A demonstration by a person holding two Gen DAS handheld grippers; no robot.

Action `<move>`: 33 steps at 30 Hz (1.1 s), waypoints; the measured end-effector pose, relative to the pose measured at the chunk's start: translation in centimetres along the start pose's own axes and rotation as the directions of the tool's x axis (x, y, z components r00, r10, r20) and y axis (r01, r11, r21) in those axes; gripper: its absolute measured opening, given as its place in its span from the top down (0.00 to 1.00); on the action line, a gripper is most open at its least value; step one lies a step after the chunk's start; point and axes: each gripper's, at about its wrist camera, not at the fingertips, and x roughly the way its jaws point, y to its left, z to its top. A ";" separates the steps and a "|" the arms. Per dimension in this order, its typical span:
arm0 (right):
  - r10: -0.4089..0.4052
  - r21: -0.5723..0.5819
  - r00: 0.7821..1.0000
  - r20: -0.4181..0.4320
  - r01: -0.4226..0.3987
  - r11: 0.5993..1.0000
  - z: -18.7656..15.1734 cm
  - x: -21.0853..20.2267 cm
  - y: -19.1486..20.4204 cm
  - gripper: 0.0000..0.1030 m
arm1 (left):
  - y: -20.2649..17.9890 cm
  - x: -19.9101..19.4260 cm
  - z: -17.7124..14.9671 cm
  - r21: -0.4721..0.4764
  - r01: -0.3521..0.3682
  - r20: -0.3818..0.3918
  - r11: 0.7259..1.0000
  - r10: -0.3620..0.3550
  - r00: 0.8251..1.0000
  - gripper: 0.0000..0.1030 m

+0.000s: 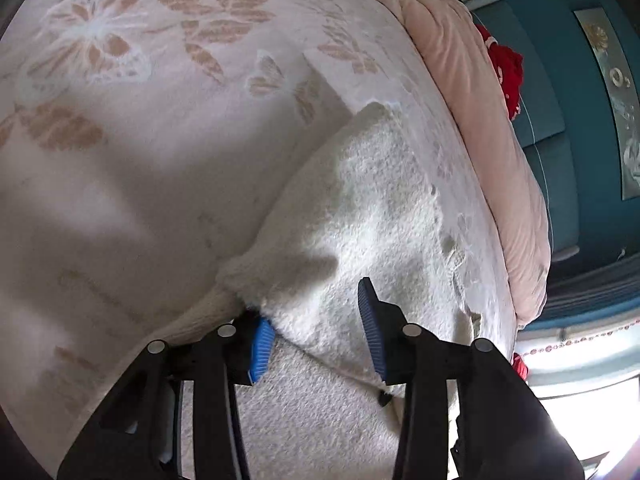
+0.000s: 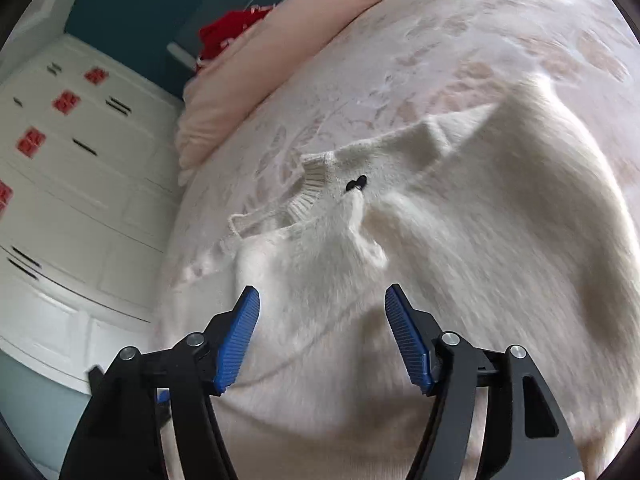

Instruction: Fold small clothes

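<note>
A fluffy cream-white sweater (image 1: pixel 372 216) lies on the floral bedspread (image 1: pixel 140 128). In the left wrist view my left gripper (image 1: pixel 316 320) is open, its blue pads either side of a raised fold of the sweater; the left pad is partly hidden under the fabric edge. In the right wrist view the sweater (image 2: pixel 460 248) shows its ribbed collar (image 2: pixel 308 188) and a small black mark (image 2: pixel 356 184). My right gripper (image 2: pixel 322 312) is open just above the sweater's body, holding nothing.
A pink duvet (image 1: pixel 492 128) is bunched along the bed's far side, with a red item (image 1: pixel 508 72) behind it. Teal wall (image 1: pixel 580 100) beyond. White drawers with red stickers (image 2: pixel 68 168) stand beside the bed.
</note>
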 end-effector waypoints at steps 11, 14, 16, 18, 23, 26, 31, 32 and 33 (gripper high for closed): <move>0.170 -0.205 0.949 0.265 -0.117 0.972 2.2 -10.6 6.6 0.91 | -4.7 -6.3 -0.1 0.167 0.039 0.103 0.985 -0.057 0.993 0.95; -0.027 -0.166 0.983 0.181 0.058 0.984 2.2 -7.9 2.2 0.91 | -4.5 -2.7 -0.9 0.205 -0.025 0.023 0.978 0.021 1.000 0.95; -0.155 -0.093 0.987 0.047 0.158 0.983 1.4 -3.7 -2.2 0.92 | -3.1 0.3 -2.2 0.196 -0.107 -0.020 0.975 0.113 0.993 0.95; -0.155 -0.051 0.988 0.017 0.156 0.986 0.8 -3.1 -3.9 0.92 | -2.5 1.0 -3.1 0.186 -0.125 -0.020 0.975 0.131 0.991 0.95; -0.033 -0.123 0.984 0.173 0.054 0.991 1.7 -8.6 0.1 0.92 | -4.1 -1.9 -3.2 0.222 -0.082 0.040 0.971 0.075 0.996 0.94; -0.124 -0.154 0.982 0.142 0.146 0.977 1.0 -7.9 -1.0 0.92 | -3.4 0.2 -3.4 0.233 -0.129 -0.002 0.964 0.133 0.991 0.94; -0.162 -0.093 0.986 0.045 0.166 0.982 0.0 -6.1 -5.0 0.85 | -2.4 -0.2 -4.5 0.251 -0.107 0.017 0.962 0.106 0.994 0.83; -0.143 -0.078 0.988 0.058 0.147 0.986 -0.1 -7.2 -5.1 0.82 | -2.1 -1.1 -4.6 0.241 -0.082 0.018 0.967 0.080 0.997 0.82; -0.125 -0.070 0.989 0.073 0.130 0.989 -0.3 -8.6 -4.8 0.82 | -1.8 -1.8 -4.7 0.238 -0.069 0.025 0.969 0.065 0.998 0.77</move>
